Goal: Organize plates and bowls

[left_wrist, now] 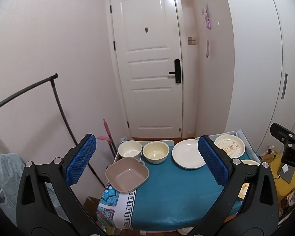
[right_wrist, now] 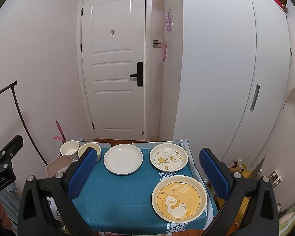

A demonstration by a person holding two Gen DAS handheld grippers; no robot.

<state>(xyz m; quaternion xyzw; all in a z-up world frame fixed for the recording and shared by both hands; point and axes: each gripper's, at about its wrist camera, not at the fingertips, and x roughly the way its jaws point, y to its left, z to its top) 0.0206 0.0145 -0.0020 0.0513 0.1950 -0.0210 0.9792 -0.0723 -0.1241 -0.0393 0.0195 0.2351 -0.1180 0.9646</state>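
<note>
Surveying the crockery, untouched: three bowls sit on the table's left side — a taupe square plastic bowl (left_wrist: 127, 174), a cream round bowl (left_wrist: 155, 151), a white ceramic bowl (left_wrist: 130, 148) — with a plain white round plate (right_wrist: 123, 159) centre. Both the left tool (left_wrist: 147, 162) and right tool (right_wrist: 148, 172) hover wide, empty. Judged: nothing sorted yet; the next move calls for picking a first piece. Only the right view fully shows the yellow duck-print plate (right_wrist: 179, 197) (near edge) and the white duck-print plate (right_wrist: 168, 157).

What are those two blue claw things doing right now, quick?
Left gripper: open, fingers spread wide, holding nothing.
Right gripper: open, fingers spread wide, holding nothing.
</note>
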